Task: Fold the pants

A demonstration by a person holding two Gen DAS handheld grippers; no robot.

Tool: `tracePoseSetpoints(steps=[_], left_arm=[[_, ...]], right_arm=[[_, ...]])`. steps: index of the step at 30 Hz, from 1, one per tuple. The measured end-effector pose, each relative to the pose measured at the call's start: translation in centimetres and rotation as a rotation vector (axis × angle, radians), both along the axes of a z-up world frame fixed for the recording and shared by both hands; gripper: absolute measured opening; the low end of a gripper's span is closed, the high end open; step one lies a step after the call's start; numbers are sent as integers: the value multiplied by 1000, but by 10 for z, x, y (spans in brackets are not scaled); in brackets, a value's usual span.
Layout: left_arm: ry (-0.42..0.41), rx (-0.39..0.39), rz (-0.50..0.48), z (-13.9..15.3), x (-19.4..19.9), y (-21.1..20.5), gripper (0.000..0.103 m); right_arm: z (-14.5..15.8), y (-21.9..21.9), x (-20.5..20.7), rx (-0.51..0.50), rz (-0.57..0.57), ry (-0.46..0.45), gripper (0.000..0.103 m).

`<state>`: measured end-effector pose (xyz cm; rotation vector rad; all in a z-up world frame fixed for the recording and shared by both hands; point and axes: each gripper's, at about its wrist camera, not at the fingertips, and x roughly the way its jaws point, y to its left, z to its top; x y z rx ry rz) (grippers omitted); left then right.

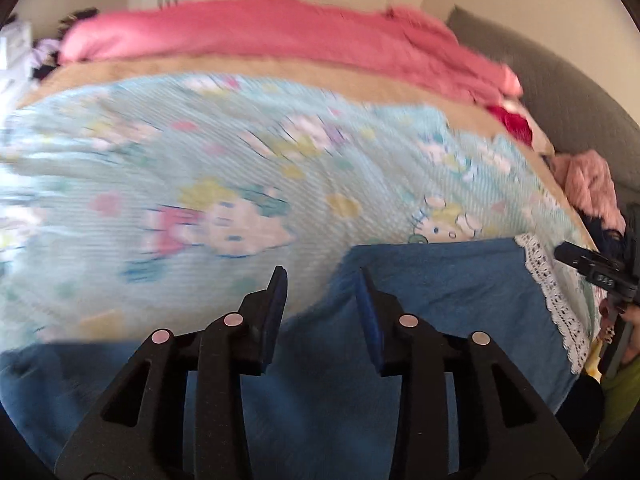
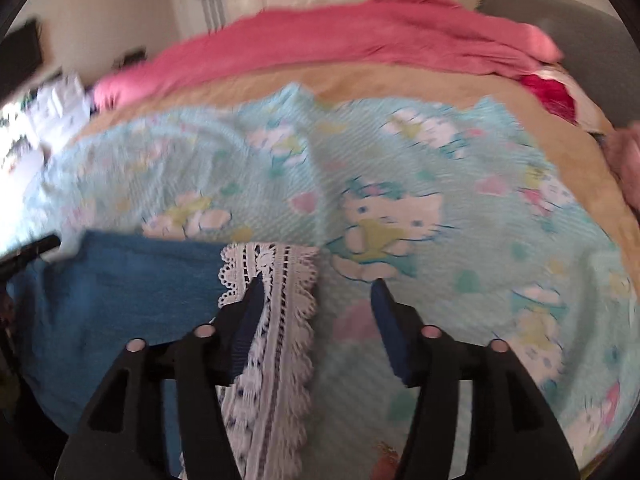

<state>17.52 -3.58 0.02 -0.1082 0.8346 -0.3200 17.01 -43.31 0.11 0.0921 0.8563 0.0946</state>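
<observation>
While flat, blue pants [image 1: 420, 280] w/ white lace hem [image 2: 280, 320]; blurry.

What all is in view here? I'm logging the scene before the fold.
pants: one, blue, near edge of the bed, under both claws
lace trim: one strip, white, on the pants' right edge
cartoon sheet: one, light blue, spread over the bed
blanket: one, pink, bunched along the far side
tan cover: one, beneath the sheet
headboard: one, grey, far right
left claw: open, above the pants
right claw: open, straddling the lace trim
</observation>
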Motion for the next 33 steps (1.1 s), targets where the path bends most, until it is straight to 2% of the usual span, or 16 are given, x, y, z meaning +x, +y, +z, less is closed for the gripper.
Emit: tracePoseSetpoints(steps=[1, 2, 3, 6, 7, 9, 10, 12, 16, 21, 24, 25, 26, 33], left_arm=[[-23, -2, 13, 8, -11, 7, 35], [-37, -3, 24, 14, -20, 14, 43], [-54, 1, 40, 21, -33, 22, 51], [-93, 38, 98, 34, -65, 43, 65], [-99, 47, 124, 37, -75, 53, 66], [-110, 51, 161, 44, -97, 73, 78], [-121, 70, 178, 46, -107, 82, 82], [-133, 118, 221, 47, -123, 97, 89], [-85, 95, 327, 40, -150, 144, 93], [-38, 25, 392, 28, -164, 176, 93], [-25, -5, 388, 23, -166, 178, 93], [-19, -18, 381, 21, -164, 177, 93], [-13, -35, 375, 19, -163, 176, 93], [83, -128, 376, -5, -119, 165, 93]], right_arm=[[7, -6, -14, 33, -11, -29, 61], [10, -8, -20, 46, -15, -38, 65], [14, -10, -33, 63, -18, -51, 66], [19, -5, -58, 86, 0, -70, 70], [20, -2, -65, 82, 6, -77, 71], [26, 8, -72, 72, 22, -80, 74], [28, 15, -77, 68, 35, -84, 78], [32, 27, -87, 58, 52, -99, 78], [34, 50, -103, 51, 95, -100, 79], [28, 85, -114, 3, 153, -84, 79], [23, 98, -120, -15, 176, -67, 79], [20, 103, -122, -22, 183, -60, 81], [18, 106, -124, -28, 186, -55, 88], [6, 123, -118, -61, 218, -6, 89]])
